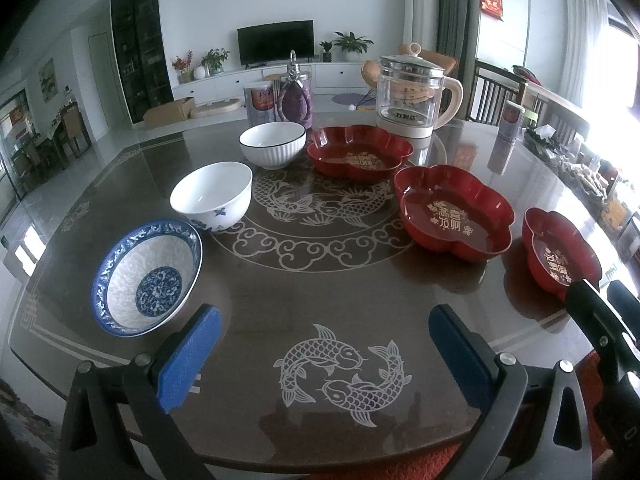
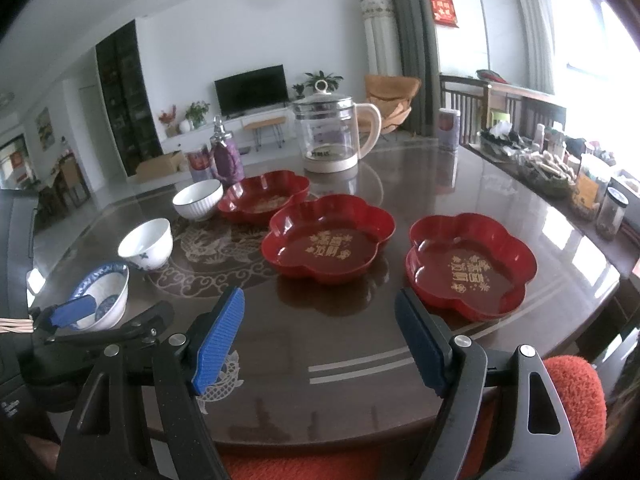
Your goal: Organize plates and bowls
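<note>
- Ahead of the left hand-held gripper (image 1: 320,354), three bowls run in a row up the left half of the dark table (image 1: 320,292): a blue-patterned bowl (image 1: 146,278) just past its left pad, a white bowl with blue flowers (image 1: 212,196) beyond that, and a ribbed white bowl with a dark rim (image 1: 273,145) farthest off.
- Left hand-held gripper: jaws spread wide with only bare table between the blue pads; it holds nothing.
- Ahead of the right hand-held gripper (image 2: 320,338), three red flower-shaped plates lie apart from one another: the nearest red plate (image 2: 468,266) just beyond its right pad, the middle red plate (image 2: 328,238) straight ahead, the far red plate (image 2: 264,196) behind that, close to the ribbed bowl.
- Right hand-held gripper: jaws also stand wide apart and empty, over the table's near edge.
- Beyond all the plates stands a glass kettle (image 2: 332,136) on a cream base; left of it, a purple jar (image 2: 226,156).
- Whether the far red plate touches the ribbed bowl is hard to tell from either view.
</note>
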The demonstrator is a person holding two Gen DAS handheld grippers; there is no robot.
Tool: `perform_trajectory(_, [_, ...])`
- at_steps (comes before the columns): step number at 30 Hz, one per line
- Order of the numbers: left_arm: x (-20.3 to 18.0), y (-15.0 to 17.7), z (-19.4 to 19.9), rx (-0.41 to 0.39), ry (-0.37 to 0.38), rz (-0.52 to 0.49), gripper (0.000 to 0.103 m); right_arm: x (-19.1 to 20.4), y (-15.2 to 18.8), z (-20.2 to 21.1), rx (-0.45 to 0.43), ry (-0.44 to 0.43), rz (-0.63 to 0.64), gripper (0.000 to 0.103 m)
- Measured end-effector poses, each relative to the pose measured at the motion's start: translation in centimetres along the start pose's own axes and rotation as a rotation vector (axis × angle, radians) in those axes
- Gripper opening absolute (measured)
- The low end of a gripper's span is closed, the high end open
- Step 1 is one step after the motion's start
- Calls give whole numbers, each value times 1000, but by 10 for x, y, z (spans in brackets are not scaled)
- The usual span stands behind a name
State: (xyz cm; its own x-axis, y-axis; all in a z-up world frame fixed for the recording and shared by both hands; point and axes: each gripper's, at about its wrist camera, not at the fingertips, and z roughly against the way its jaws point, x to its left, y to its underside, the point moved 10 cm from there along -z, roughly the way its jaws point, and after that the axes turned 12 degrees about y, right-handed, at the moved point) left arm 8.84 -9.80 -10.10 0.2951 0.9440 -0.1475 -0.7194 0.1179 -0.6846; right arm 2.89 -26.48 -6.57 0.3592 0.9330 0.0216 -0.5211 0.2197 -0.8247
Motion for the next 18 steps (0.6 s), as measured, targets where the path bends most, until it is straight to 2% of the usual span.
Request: perform_trajectory(18, [-2,3,-1,3,0,-1,103,-1,0,-1,1,-1,0,81])
